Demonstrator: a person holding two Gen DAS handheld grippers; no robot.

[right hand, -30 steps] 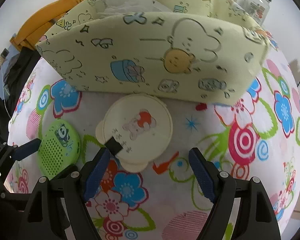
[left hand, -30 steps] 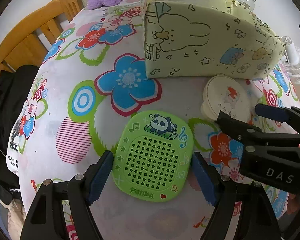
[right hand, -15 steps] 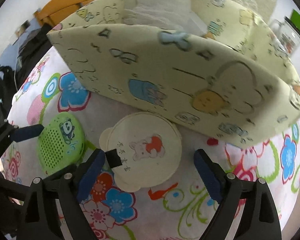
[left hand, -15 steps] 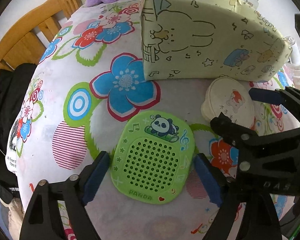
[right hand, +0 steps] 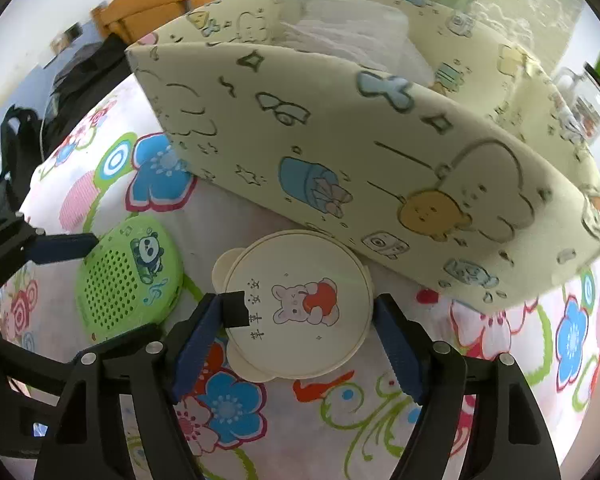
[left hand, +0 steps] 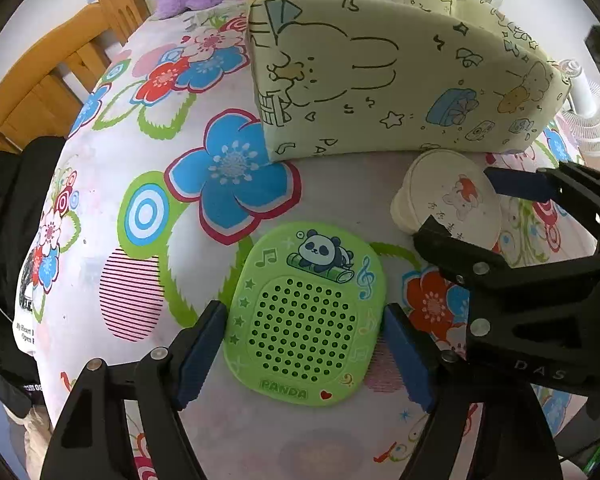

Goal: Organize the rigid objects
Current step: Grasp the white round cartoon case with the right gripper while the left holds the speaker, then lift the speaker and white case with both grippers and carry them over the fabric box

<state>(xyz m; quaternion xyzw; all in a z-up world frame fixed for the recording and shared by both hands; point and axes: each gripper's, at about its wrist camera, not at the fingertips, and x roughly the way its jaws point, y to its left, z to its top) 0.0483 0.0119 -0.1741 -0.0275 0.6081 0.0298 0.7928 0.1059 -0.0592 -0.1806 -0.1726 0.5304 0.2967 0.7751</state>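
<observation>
My left gripper (left hand: 306,344) is closing around the green speaker (left hand: 306,312); my right gripper (right hand: 298,334) is closing around the round lid (right hand: 298,304), pads touching neither.

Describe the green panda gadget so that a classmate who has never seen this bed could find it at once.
Start at the pale yellow cartoon-printed storage box standing on the flowered bedsheet. In front of it lie two flat things: a cream round lid and, beside it, the green panda gadget. Only the gadget is bright green, with a grid of holes.
</observation>
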